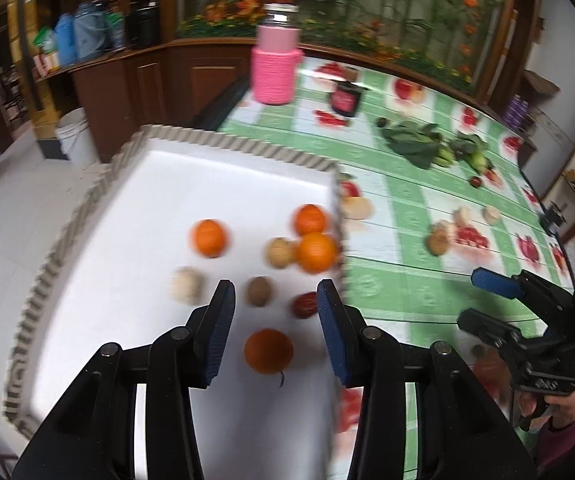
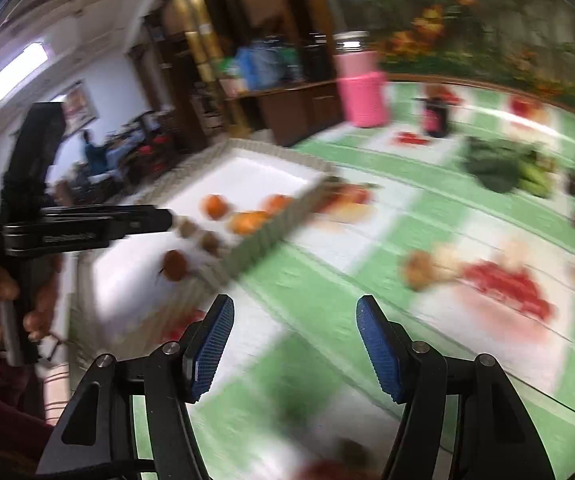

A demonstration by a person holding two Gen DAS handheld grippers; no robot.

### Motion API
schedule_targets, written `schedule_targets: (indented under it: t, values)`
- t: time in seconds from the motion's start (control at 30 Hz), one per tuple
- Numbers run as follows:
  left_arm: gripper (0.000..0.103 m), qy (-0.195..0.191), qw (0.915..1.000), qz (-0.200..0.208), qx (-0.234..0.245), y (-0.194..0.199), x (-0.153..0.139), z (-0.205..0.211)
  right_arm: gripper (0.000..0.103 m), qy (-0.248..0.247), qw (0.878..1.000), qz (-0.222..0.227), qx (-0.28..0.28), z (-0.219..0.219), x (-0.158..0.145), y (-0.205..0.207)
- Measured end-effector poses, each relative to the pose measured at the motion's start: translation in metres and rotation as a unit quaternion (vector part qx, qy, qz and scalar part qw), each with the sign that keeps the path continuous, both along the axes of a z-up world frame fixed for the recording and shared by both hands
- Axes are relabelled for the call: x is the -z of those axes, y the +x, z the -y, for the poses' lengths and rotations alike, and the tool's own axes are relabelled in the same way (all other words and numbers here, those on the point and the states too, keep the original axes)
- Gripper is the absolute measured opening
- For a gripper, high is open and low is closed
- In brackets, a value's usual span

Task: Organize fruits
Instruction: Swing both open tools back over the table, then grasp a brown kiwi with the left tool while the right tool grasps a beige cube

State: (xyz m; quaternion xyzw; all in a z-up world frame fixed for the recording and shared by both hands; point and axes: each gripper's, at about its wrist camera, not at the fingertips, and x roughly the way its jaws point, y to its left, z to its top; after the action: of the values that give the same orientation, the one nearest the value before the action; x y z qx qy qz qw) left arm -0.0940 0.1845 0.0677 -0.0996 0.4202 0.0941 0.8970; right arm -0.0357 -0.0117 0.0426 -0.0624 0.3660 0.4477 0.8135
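fruits [image 1: 209,237] are lying in the tray [image 1: 87,208]; to its right, vegetables [image 1: 411,140] are sitting on the table [image 1: 403,280], a flask [image 1: 275,60] standing behind.

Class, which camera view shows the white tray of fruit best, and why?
The left wrist view: the tray fills the frame below the open left gripper, each fruit distinct. The right wrist view shows it blurred, small and partly hidden.

The left wrist view looks down closely over the white tray with a corrugated rim [image 1: 227,146]. The right wrist view faces the green checked tablecloth [image 2: 327,280]. The 2 views share both.
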Motion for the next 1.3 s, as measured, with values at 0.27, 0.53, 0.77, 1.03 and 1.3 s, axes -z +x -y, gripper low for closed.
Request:
schedule_targets:
  t: [0.27, 0.53, 0.77, 1.03, 1.3]
  values:
    - [0.04, -0.021, 0.9971, -0.006, 0.072, 0.033, 0.004, 0.056, 0.066, -0.047, 0.995, -0.008, 0.088, 0.044, 0.008, 0.036]
    - [0.04, -0.007, 0.9902, -0.03, 0.136, 0.073, 0.018, 0.1, 0.065, -0.083, 0.989, -0.012, 0.12, 0.059, 0.007, 0.066]
    - [0.04, -0.007, 0.9836, -0.05, 0.173, 0.101, 0.032, 0.121, 0.065, -0.095, 0.988, -0.017, 0.123, 0.063, 0.004, 0.081]
    - [0.04, -0.003, 0.9805, -0.069, 0.184, 0.124, 0.048, 0.13, 0.065, -0.097, 0.988, -0.021, 0.114, 0.062, 0.009, 0.088]
    - [0.024, 0.007, 0.9792, -0.066, 0.192, 0.127, 0.052, 0.13, 0.065, -0.092, 0.989, -0.032, 0.112, 0.059, 0.015, 0.095]
